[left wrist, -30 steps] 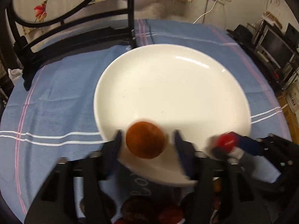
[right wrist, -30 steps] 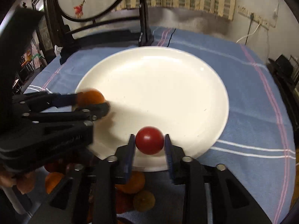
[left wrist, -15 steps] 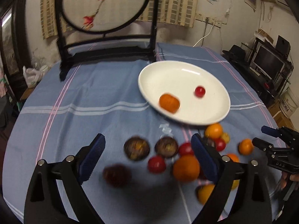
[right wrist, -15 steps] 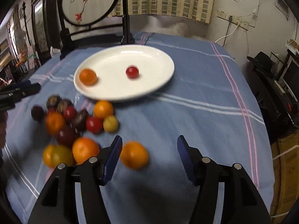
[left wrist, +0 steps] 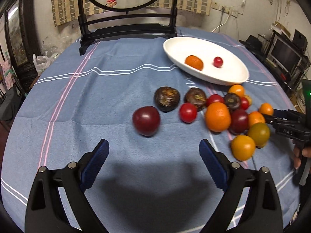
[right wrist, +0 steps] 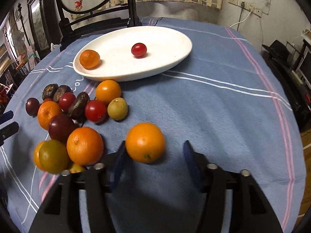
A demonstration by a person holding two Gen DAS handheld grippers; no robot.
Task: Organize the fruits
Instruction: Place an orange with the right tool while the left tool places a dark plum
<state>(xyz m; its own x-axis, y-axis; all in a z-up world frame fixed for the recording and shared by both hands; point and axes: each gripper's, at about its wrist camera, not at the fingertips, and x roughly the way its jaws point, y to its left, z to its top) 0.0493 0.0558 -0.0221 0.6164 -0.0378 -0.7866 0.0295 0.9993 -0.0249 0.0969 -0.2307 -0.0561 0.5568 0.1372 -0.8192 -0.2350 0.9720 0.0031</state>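
Observation:
A white plate (left wrist: pixel 229 75) (right wrist: pixel 175 58) on the blue cloth holds a small orange (left wrist: pixel 194 62) (right wrist: pixel 89 59) and a cherry tomato (left wrist: pixel 218 61) (right wrist: pixel 138 49). A pile of fruit lies in front of it, with oranges, tomatoes and dark fruits. My left gripper (left wrist: pixel 153 161) is open and empty, just short of a dark red plum (left wrist: pixel 146 120). My right gripper (right wrist: pixel 153 161) is open, its jaws on either side of a loose orange (right wrist: pixel 145 142) on the cloth. The right gripper also shows in the left wrist view (left wrist: pixel 272 116) beside the pile.
A dark wooden stand with a round painted screen (left wrist: pixel 128 29) (right wrist: pixel 93 21) stands at the far side of the table. Furniture and a monitor (left wrist: pixel 285 56) line the right wall. The table edge curves close on the right (right wrist: pixel 299 155).
Both grippers let go of their fruit on the plate, opened and pulled back. The left now faces the plum; the right has closed in around the loose orange.

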